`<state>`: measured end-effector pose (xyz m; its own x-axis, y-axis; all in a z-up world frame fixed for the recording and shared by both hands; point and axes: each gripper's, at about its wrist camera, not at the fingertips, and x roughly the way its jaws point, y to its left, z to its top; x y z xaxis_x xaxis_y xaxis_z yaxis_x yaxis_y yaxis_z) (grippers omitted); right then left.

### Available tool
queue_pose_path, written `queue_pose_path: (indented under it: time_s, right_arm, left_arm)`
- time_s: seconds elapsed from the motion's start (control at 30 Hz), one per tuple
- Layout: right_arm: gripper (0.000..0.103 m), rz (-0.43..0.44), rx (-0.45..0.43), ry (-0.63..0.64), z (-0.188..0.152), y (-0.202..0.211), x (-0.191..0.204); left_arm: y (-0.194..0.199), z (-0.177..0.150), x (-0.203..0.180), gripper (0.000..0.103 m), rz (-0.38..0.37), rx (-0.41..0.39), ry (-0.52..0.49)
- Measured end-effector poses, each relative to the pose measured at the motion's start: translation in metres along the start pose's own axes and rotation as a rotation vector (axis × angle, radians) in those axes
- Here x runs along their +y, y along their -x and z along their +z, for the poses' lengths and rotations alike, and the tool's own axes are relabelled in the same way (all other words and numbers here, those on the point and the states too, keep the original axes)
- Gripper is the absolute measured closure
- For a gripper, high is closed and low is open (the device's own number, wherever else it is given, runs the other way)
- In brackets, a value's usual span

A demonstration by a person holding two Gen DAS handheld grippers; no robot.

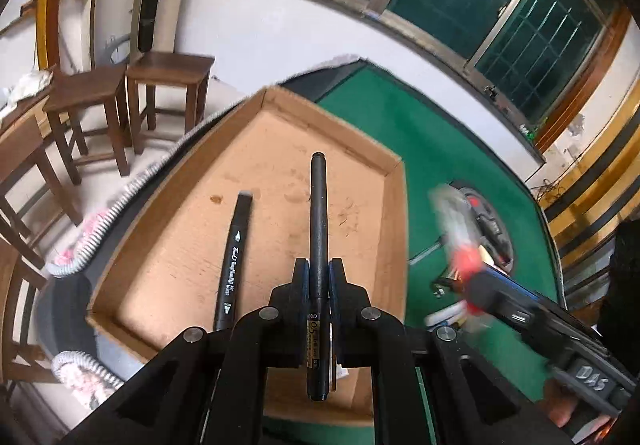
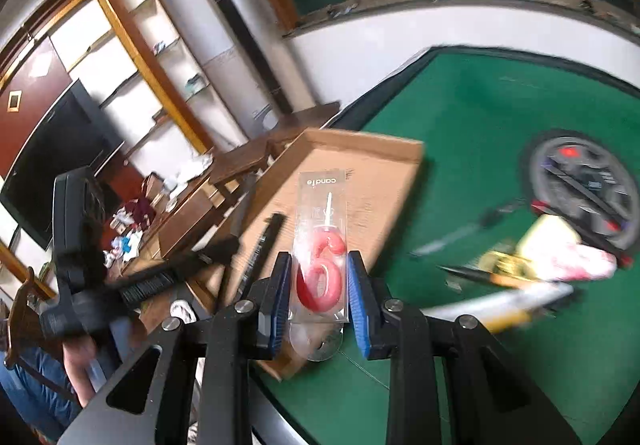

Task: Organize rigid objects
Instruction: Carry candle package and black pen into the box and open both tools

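Note:
My left gripper (image 1: 319, 277) is shut on a black gel pen (image 1: 318, 229) and holds it over the shallow cardboard tray (image 1: 192, 229). A black marker (image 1: 234, 257) lies in the tray to the pen's left. My right gripper (image 2: 318, 277) is shut on a clear packet holding a red number candle (image 2: 320, 245), above the tray's near edge (image 2: 384, 181). The right gripper shows blurred in the left wrist view (image 1: 476, 285). The left gripper shows in the right wrist view (image 2: 132, 285), with the marker (image 2: 264, 241) beside it.
The tray sits on a green table (image 1: 432, 141) near its left edge. A round dark panel (image 2: 584, 185), pens (image 2: 472, 273), a yellow-white packet (image 2: 560, 249) and other small items lie on the table to the right. Wooden stools (image 1: 120, 93) stand beyond the table.

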<state>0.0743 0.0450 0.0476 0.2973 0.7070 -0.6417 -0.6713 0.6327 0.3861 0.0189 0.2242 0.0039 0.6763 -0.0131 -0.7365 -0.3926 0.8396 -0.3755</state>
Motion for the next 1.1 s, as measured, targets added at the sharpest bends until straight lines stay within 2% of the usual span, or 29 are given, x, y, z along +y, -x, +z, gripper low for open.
queue_pose_path:
  time_s: [0.1,0.17,0.3,0.4,0.53,0.7,0.8,0.87,0.93,0.97,1.1]
  right_arm:
    - [0.076,-0.035,0.039,0.007,0.008,-0.044,0.005]
    - [0.076,-0.033,0.053,0.006,0.012,-0.065,0.001]
    - [0.076,-0.076,0.107,0.01,0.015,-0.103,-0.004]
    - [0.076,-0.082,0.127,0.038,0.007,-0.115,0.002]
    - [0.076,-0.14,0.14,0.083,-0.005,-0.123,0.005]
    - [0.075,-0.123,0.13,0.065,-0.005,-0.121,0.001]
    - [0.072,-0.107,0.126,0.056,-0.005,-0.118,-0.001]
    - [0.065,-0.092,0.12,0.033,-0.004,-0.112,-0.005]
    - [0.059,-0.059,0.106,0.003,-0.003,-0.103,-0.011]
    - [0.052,-0.043,0.097,-0.01,-0.001,-0.096,-0.014]
    - [0.04,-0.01,0.056,-0.056,-0.001,-0.05,-0.029]
  left_arm:
    - [-0.021,0.0,0.003,0.095,0.071,0.026,-0.013]
    - [-0.034,-0.002,0.006,0.095,0.099,0.08,-0.006]
    - [-0.041,-0.01,0.014,0.095,0.156,0.093,-0.009]
    - [-0.05,-0.013,0.018,0.095,0.169,0.109,-0.022]
    - [-0.049,-0.016,0.012,0.094,0.181,0.106,-0.063]
    - [-0.047,-0.016,0.014,0.093,0.167,0.088,-0.062]
    - [-0.042,-0.016,0.016,0.076,0.164,0.073,-0.041]
    - [-0.032,-0.015,0.019,0.052,0.156,0.032,-0.018]
    - [-0.021,-0.016,0.02,0.039,0.137,-0.005,0.0]
    - [-0.016,-0.017,0.02,0.038,0.13,-0.021,0.009]
    - [0.007,-0.024,0.009,0.036,0.086,-0.062,0.025]
